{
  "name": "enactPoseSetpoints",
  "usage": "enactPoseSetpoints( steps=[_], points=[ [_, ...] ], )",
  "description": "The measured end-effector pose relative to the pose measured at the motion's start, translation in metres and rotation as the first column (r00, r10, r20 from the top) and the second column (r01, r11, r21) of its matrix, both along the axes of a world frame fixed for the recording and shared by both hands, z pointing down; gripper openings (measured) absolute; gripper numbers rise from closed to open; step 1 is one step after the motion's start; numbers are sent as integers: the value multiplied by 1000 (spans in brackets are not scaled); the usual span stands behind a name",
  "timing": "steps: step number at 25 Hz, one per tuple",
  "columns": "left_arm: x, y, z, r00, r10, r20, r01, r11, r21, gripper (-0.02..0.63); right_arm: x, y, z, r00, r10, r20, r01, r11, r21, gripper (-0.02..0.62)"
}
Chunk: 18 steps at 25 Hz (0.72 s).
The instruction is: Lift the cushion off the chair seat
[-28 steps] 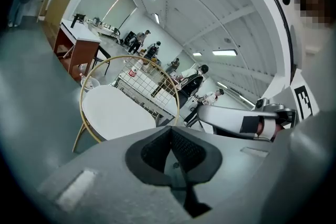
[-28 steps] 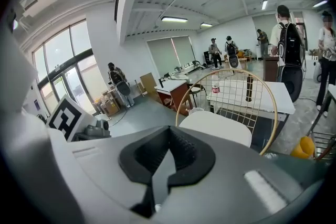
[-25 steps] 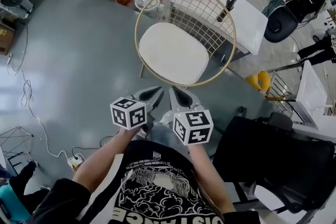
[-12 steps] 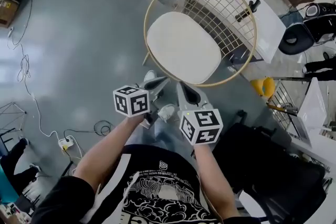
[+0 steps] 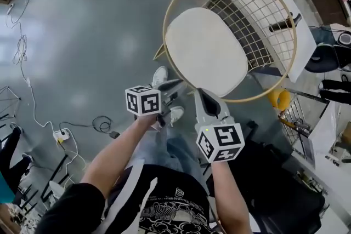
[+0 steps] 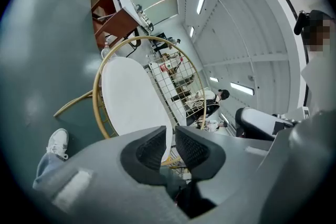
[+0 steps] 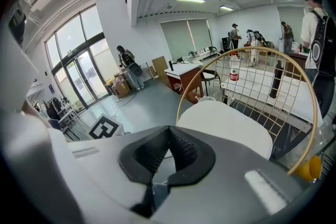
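Grey floor surrounds the wire chair (image 5: pixel 258 19); the white cushion (image 5: pixel 205 52) lies flat on its seat. Aimed at its near edge, probably to pinch it, the left gripper (image 5: pixel 174 85) is opening with nothing between its jaws. The right gripper (image 5: pixel 202 93) is clenched and empty.

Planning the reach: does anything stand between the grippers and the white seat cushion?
Only the gold metal hoop of the wire chair, curving along the near edge of the white oval cushion; the reach must clear it. The fingers of the left gripper are opening with nothing between them; the right gripper is shut.
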<state>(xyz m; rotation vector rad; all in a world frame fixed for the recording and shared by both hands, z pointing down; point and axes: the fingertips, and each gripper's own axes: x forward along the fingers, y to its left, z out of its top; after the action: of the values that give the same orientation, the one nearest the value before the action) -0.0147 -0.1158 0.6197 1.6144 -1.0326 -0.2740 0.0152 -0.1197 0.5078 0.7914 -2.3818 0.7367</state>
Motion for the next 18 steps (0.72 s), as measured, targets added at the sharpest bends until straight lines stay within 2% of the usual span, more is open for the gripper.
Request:
enactPoseSetpoints(
  steps=[4,7,12,18],
  points=[
    [-11,-16,48,999,-35,2,35,998,-44,60,-8,-24,32,1000,5,-5,-5,1000,-30,-5],
    [-4,-23,85,999,-31,-25,29,997,-75,108,-7,-35,52,1000,15,-11,-15,999,-31,-5],
    [-2,-25,113,993,-69,-95,59,992,-109,175,-8,-39,50,1000,4,2,-4,1000,-13,-5],
    [2,-32,141,987,-88,-138,67,986,-150,215,2,-40,63,1000,16,-19,-17,999,-34,-5]
  ],
)
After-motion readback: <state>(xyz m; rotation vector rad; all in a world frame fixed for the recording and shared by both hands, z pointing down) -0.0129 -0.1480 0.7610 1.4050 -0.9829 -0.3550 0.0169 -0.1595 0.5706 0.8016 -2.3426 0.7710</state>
